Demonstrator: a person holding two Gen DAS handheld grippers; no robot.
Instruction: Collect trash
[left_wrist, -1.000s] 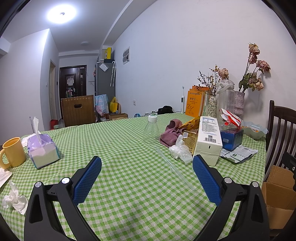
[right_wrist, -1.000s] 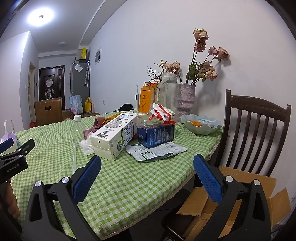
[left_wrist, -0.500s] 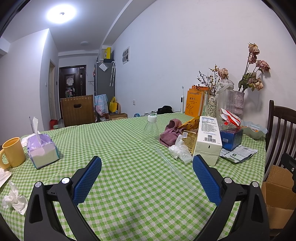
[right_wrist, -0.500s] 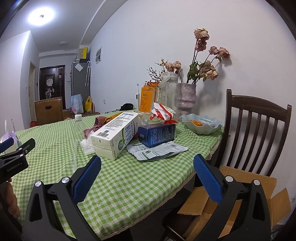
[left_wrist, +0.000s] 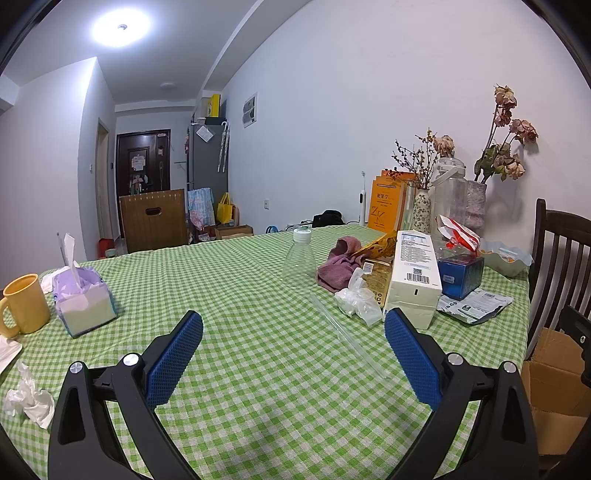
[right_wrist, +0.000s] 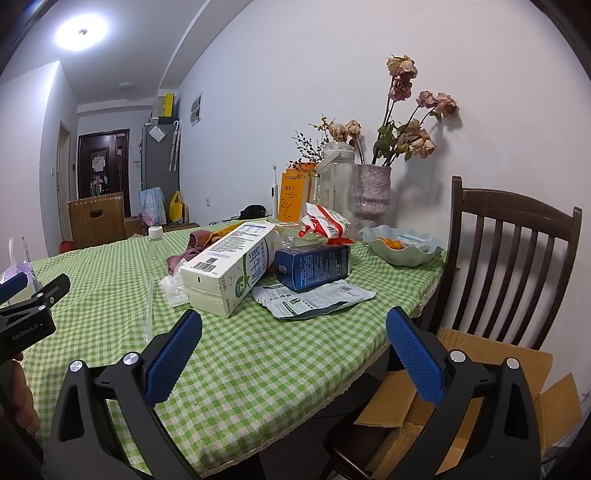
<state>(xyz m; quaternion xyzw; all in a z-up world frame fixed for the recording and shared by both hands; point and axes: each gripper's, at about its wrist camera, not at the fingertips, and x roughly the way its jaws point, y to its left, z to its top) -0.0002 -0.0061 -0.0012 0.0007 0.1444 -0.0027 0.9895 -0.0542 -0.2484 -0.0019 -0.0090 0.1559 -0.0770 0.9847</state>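
- The tabletop, under a green checked cloth, fills the lower half of both wrist views; the litter sits in a cluster at its right end, with a few scraps at the far left.
- A cardboard box stands open on the floor at the lower right of the right wrist view, just beside the dark chair; I judge it the likely place for the trash.
- The white carton lies on its side at centre frame in the right wrist view, its long axis running from near left to far right, barcode end towards the camera.
- The blue box lies just right of the carton, resting on a flattened wrapper.
- A clear bottle stands upright left of the cluster, with a clear tube lying towards the camera from it.
- A crumpled plastic bag touches the carton's near end.
- A crumpled tissue lies at the lower left of the left wrist view, off to the side of the left gripper.
- The left gripper is spread wide and empty, aimed at bare cloth.
- The right gripper is likewise spread and empty; it looks the nearer one to the carton cluster, which lies ahead and slightly left of it.
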